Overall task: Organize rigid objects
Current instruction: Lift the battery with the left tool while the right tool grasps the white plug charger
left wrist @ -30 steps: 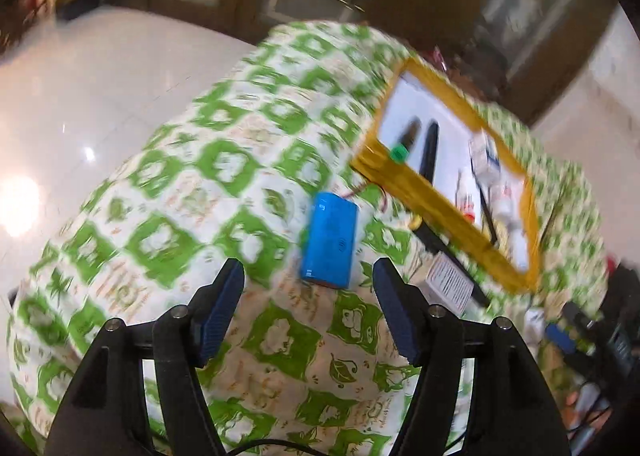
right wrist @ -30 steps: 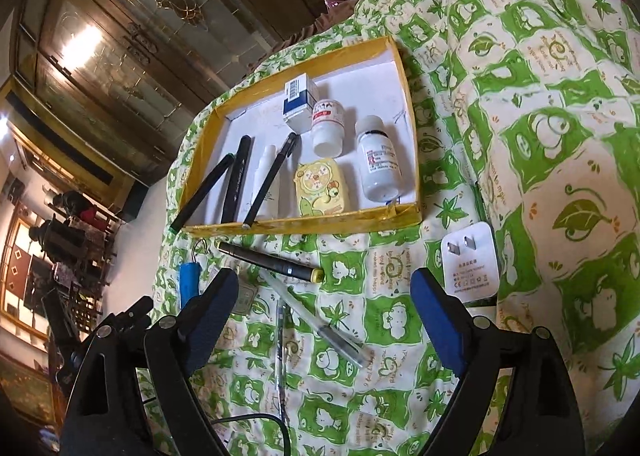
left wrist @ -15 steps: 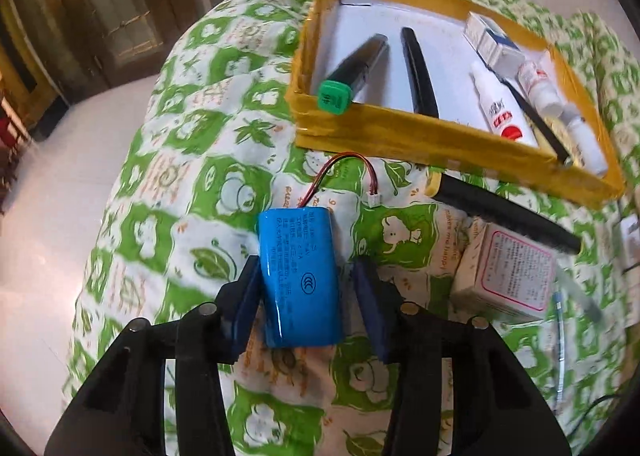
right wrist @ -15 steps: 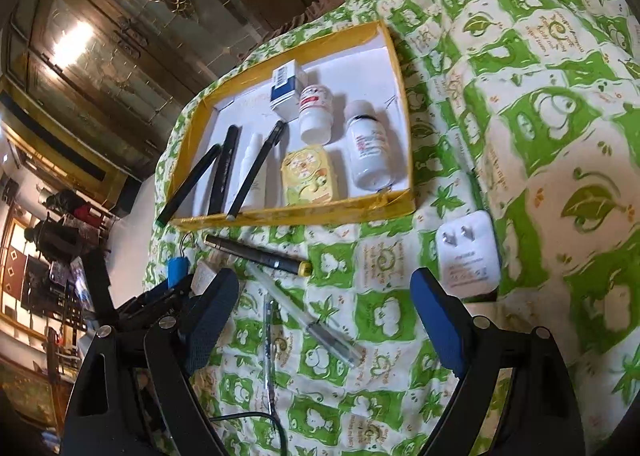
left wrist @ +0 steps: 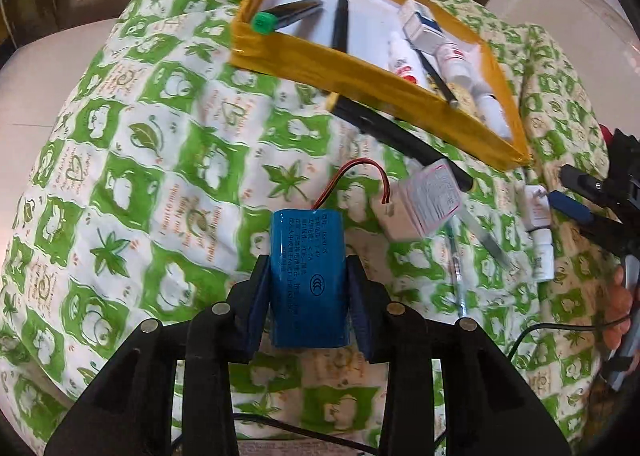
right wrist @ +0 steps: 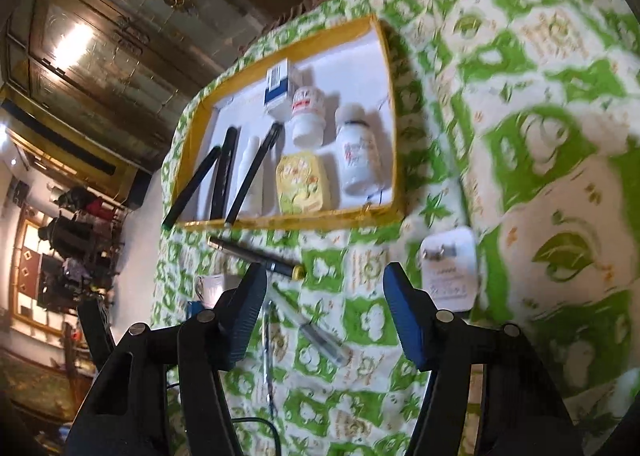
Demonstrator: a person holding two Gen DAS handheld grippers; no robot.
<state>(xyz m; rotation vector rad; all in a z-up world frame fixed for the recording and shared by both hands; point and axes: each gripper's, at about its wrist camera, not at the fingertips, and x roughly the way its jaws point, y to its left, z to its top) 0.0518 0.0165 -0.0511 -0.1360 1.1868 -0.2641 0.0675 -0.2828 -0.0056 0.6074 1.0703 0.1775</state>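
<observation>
The left tongs, jaws just closing, are clamping the blue battery pack at lower centre of the frame, while the right tongs, also narrowing, are holding nothing; its trailing red lead risks snagging the white carton.

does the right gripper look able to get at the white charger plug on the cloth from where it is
Probably yes. The right gripper is open with nothing between its pads, and the white charger plug lies bare on the cloth just beside its right finger, with nothing in the way.
</observation>
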